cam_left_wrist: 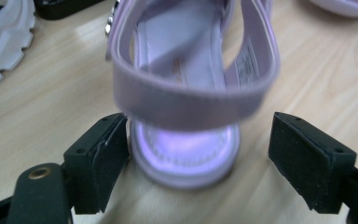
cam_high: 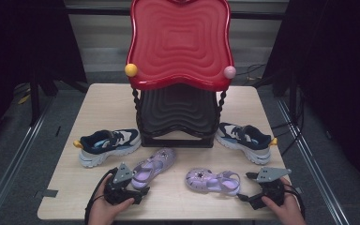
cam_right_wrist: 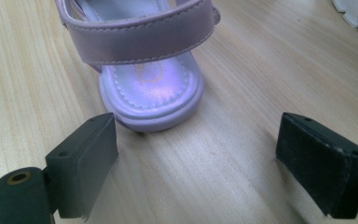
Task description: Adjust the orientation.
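**Two sandals, two grippers at the heels**

Because each purple sandal lies heel-toward-the-person on the near tabletop [cam_high: 178, 206], a gripper fronts each heel. The left gripper [cam_high: 138, 191] straddles the left sandal [cam_high: 153, 167] — jaws apart, heel between, unclamped. The right gripper [cam_high: 247, 186], spread wide, stops short of the right sandal [cam_high: 213, 181] — well placed for lifting.

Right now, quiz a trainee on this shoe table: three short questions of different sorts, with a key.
1. True or false: the left tongs are clamped shut on the left purple sandal.
2. How many dark blue sneakers stand on the table? A one, B two, C three.
3. Fill in: the right tongs face the heel of the right purple ____.

Key: 1 false, the heel sits between open tongs; 2 B; 3 sandal.
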The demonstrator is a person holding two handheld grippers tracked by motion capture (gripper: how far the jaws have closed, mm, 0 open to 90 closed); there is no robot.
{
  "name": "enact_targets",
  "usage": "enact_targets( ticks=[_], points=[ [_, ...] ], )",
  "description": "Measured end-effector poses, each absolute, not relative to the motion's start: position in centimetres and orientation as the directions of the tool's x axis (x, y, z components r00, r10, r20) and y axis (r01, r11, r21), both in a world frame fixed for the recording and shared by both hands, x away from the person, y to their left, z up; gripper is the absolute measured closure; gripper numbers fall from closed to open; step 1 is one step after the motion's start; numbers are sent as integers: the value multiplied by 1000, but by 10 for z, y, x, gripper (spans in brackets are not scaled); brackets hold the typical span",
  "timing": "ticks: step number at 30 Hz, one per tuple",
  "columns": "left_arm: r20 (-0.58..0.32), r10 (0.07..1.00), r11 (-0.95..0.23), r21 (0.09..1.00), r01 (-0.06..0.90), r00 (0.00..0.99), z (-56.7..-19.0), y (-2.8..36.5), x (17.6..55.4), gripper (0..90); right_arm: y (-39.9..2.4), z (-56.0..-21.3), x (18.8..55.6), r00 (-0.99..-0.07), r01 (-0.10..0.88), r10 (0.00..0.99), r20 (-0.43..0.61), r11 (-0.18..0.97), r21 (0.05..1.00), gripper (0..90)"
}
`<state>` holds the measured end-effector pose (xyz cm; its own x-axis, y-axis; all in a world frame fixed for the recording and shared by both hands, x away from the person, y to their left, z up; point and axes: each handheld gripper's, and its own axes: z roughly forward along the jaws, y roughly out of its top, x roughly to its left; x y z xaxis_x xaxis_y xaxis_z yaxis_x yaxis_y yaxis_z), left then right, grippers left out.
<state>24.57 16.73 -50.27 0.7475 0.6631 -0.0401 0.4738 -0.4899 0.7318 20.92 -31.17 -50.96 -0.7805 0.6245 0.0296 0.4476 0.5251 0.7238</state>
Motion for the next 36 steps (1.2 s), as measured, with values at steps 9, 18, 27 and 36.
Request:
enact_targets(
  ticks=[9, 18, 27, 36],
  points=[
    [-24, 693, -473, 739, 479, 721, -506, 155, 254, 194, -312, -510, 209, -781, 448, 624, 30, 525, 724, 118],
    [-18, 721, -466, 727, 505, 693, -507, 149, 257, 191, -311, -510, 209, -777, 450, 629, 28, 523, 724, 117],
    [-20, 729, -451, 737, 503, 684, -507, 148, 257, 266, -311, -510, 209, -777, 450, 629, 28, 523, 724, 117],
    [-15, 736, -442, 746, 498, 676, -506, 146, 257, 362, -311, -510, 209, -776, 450, 630, 28, 523, 724, 117]
  ],
)
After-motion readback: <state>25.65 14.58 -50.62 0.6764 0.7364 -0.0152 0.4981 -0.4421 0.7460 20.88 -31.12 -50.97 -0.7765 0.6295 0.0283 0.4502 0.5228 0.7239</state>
